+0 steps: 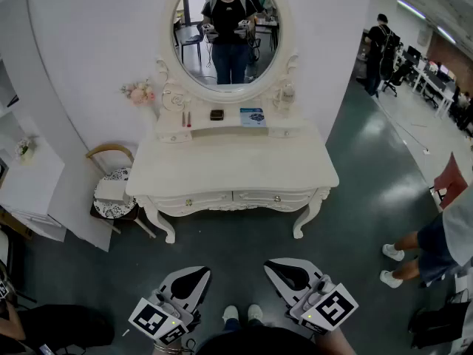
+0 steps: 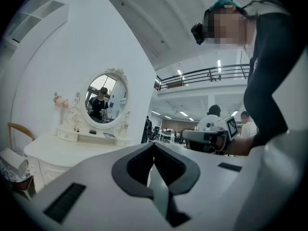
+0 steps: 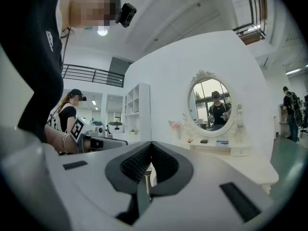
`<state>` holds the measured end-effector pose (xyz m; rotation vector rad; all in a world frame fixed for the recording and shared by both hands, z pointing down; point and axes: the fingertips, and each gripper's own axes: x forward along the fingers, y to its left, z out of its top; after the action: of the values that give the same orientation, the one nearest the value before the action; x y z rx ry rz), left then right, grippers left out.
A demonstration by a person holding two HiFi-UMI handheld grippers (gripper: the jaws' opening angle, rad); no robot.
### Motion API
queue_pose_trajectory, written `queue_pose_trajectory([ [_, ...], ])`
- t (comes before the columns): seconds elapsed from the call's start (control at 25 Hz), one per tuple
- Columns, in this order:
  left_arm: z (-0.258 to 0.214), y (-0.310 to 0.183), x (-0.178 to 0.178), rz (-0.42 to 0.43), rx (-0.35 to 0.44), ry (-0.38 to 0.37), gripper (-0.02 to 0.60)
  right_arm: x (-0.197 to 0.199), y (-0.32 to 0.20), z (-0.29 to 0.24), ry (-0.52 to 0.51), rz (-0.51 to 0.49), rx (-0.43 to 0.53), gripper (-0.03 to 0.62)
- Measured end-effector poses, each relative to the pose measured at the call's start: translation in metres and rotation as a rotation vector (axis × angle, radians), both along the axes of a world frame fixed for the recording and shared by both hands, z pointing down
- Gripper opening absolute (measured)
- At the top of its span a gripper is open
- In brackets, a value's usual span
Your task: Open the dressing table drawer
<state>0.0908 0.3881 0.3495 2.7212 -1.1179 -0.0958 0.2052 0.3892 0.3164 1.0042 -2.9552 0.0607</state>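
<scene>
Dressing table drawer (image 1: 188,200) is white, knobbed, flush; left gripper (image 1: 199,272), right gripper (image 1: 272,265) closed empty.

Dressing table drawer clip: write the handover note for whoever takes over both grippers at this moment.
Left gripper: jaws shut, empty.
Right gripper: jaws shut, empty.
Both are held low, well short of the dressing table ahead.
Its left drawer and right drawer are both closed.
Done: nothing yet.
Left: step closer, open the jaws, grip a drawer knob, pull.
</scene>
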Motion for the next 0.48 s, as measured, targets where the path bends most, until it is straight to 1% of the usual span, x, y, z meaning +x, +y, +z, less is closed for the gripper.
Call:
queue_pose_trajectory([
  [0.12, 0.003, -0.001, 0.005, -0.002, -0.008, 0.001, 0.017, 0.005, -0.002, 0.001, -0.002, -0.005, 0.014, 0.018],
  [0.48, 0.007, -0.005, 0.02, -0.02, -0.027, 0.001, 0.017, 0.018, -0.008, 0.005, 0.01, -0.034, 0.002, 0.018],
])
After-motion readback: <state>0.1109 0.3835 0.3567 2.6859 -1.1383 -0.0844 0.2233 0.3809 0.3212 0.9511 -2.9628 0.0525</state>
